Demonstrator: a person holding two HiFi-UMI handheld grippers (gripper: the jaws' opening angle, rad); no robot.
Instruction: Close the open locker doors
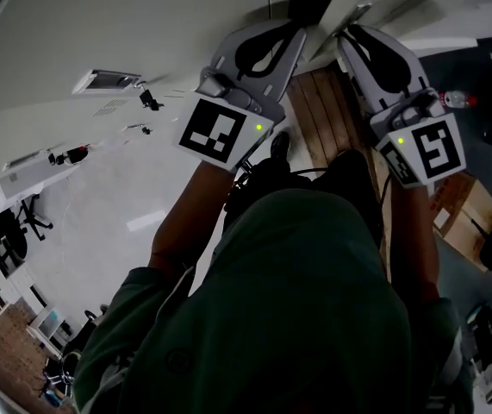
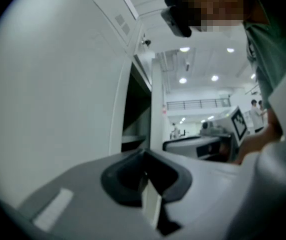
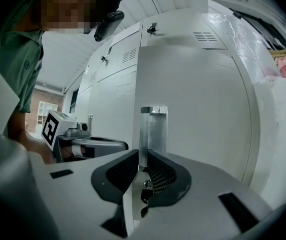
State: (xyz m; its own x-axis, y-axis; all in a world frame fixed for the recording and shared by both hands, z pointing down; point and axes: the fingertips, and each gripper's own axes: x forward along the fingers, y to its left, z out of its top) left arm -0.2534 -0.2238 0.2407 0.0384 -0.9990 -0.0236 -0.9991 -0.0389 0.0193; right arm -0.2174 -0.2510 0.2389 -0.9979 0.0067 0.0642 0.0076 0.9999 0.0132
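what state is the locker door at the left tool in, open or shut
Open: the locker door stands swung out, and the dark opening beside its edge shows a shelf inside.

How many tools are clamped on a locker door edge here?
2. The left tool clamps a thin white door edge; the right tool clamps the metal-latched door edge.

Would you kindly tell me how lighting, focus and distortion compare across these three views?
Head view: dim overall, the person's shirt nearly black, marker cubes crisp. Left gripper view: soft focus throughout, ceiling lights blown out, dark vignette at the corners. Right gripper view: sharpest and evenly lit, the metal strip in the right claw clear, though fisheye bows the locker door.
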